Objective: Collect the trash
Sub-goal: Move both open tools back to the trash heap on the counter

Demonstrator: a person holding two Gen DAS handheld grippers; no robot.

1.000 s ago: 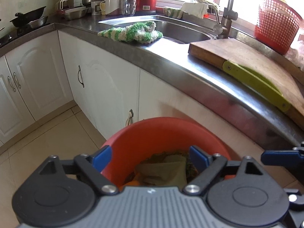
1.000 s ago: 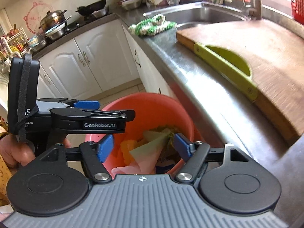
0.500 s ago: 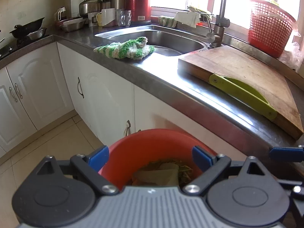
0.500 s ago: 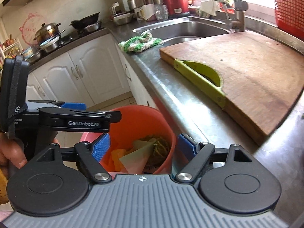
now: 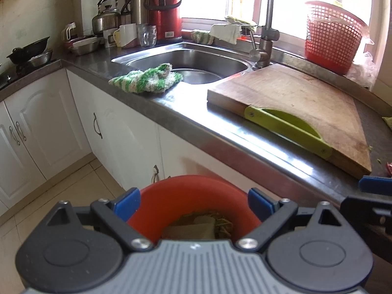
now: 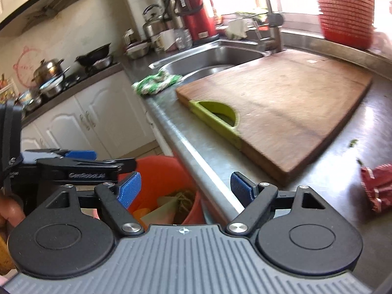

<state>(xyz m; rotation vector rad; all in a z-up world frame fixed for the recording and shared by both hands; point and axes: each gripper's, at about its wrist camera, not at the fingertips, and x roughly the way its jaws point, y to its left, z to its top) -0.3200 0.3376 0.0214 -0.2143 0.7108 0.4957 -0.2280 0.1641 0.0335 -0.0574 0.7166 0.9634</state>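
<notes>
Below the counter edge: round orange plastic bin (image 5: 193, 193), contents half hidden behind left gripper (image 5: 193, 202), jaws apart, empty. Right gripper (image 6: 186, 187) spread, empty; crumpled red wrapper (image 6: 377, 186) blurred, cut off.

A bucket (image 5: 193, 191) is placed on the floor before the cabinets (image 5: 56, 127), below the edge of the counter (image 5: 186, 122), and scraps (image 5: 196, 227) are held in it. On the counter, a cutting board (image 5: 294, 98) is laid just right of the sink (image 5: 186, 61), and a cloth (image 5: 147, 79) is draped at the sink's front rim. Behind the board, a basket (image 5: 333, 36) is set by the window. A wrapper (image 6: 377, 186) is left on the counter to the right of the board, apart from it.
</notes>
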